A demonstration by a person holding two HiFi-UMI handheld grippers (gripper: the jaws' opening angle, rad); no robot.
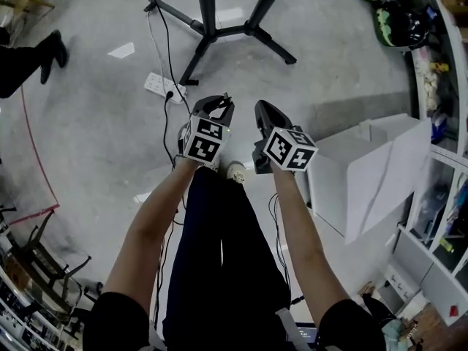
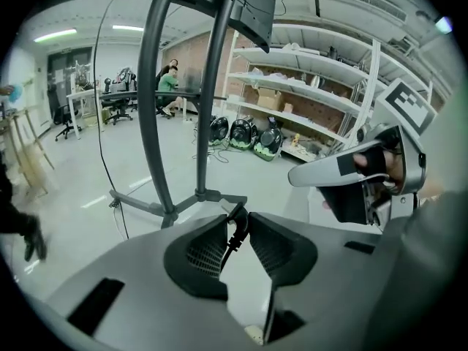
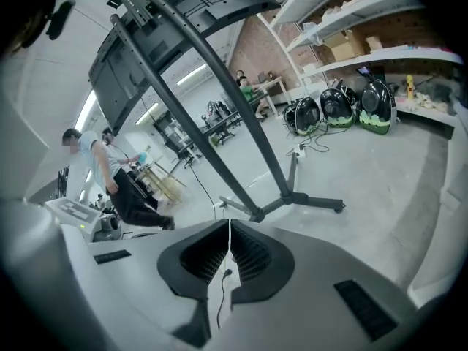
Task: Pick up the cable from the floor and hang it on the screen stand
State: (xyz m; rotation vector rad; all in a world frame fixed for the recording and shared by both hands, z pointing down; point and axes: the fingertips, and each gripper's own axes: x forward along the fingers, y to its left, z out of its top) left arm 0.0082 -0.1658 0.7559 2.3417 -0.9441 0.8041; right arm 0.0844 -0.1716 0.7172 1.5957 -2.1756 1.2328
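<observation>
Plainly, two grippers are showing side by side above the grey floor (image 1: 95, 137), each ending one of the person's two forearms. The left gripper (image 2: 240, 214) is pinching one black cable (image 2: 234, 241) between its narrowed jaws, near the tips, so the cable is sitting up off the floor in that grip and running down out of sight behind the jaws. The right gripper (image 3: 229, 221) is showing its jaws closed tip to tip with nothing pressed between the tips; a thin black lead with a plug end (image 3: 219, 298) is appearing through the gap behind them, and whether it is touching the pads cannot be told. One screen stand (image 1: 208, 6) is standing just ahead of both grippers, two dark uprights rising from its splayed legs. One white power strip (image 1: 162, 86) is lying beside a stand leg. Three dark and green helmets (image 3: 336, 107) are sitting in a row under the shelves, and one white box (image 1: 373, 167) is lying to the right of the person.
</observation>
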